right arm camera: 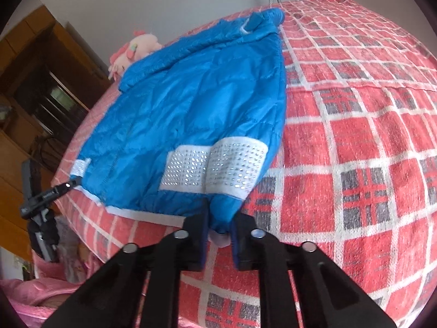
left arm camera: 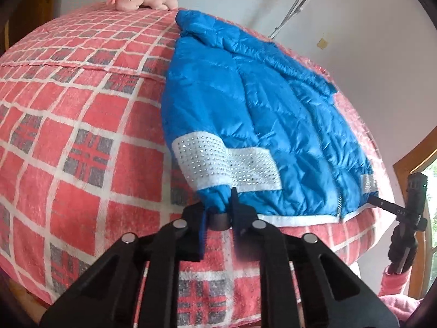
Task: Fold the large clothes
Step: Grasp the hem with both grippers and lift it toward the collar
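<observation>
Blue puffer jacket (left arm camera: 254, 125) lies on the plaid bed (left arm camera: 82, 136). Left gripper (left arm camera: 221, 216) pinches one cuff at the near edge. Right gripper (right arm camera: 221, 227) pinches the other.

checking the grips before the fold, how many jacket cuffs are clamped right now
2: the left gripper is shut on the jacket's left cuff, and the right gripper on the right cuff.

Each wrist view looks down-forward from close over the bed (left arm camera: 68, 136) edge; both share the blue jacket (left arm camera: 259, 109), seen from opposite sleeves.
</observation>
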`<move>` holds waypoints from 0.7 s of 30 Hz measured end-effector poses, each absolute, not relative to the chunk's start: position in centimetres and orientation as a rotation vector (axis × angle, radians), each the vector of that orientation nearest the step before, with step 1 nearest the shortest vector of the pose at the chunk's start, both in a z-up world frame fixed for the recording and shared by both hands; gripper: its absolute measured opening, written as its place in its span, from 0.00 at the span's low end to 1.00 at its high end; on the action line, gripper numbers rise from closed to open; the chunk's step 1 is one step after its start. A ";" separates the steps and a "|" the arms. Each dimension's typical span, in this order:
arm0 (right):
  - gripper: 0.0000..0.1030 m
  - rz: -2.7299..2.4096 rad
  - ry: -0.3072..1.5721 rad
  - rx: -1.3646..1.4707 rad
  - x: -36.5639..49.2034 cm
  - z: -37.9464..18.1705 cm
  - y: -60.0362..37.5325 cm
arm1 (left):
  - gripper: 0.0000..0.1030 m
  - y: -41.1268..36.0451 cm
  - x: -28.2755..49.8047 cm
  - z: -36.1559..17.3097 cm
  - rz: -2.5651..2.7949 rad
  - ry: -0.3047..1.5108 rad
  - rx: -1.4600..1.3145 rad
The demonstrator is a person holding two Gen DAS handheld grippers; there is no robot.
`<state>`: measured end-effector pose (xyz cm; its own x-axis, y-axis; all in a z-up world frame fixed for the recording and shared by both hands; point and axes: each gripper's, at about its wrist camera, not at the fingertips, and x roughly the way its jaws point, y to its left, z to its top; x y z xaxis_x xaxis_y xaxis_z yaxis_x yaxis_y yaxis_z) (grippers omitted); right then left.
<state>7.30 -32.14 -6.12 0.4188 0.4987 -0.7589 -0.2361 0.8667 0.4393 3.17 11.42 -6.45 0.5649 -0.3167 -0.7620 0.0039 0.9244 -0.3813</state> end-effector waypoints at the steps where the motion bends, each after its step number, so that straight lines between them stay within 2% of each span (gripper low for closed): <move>1: 0.10 0.477 1.028 0.279 7.2 -5.6 -32.1 | 0.09 11.4 3.0 -6.0 -0.203 0.940 -0.356; 11: 0.08 0.568 0.838 0.263 9.4 2.1 -32.2 | 0.07 10.8 5.0 0.4 -0.317 0.787 -0.363; 16: 0.08 0.583 0.794 0.322 14.7 6.0 -33.1 | 0.07 11.1 9.0 4.2 -0.334 0.701 -0.369; 21: 0.08 0.577 0.815 0.370 20.5 7.3 -33.4 | 0.07 12.0 14.9 6.0 -0.338 0.683 -0.404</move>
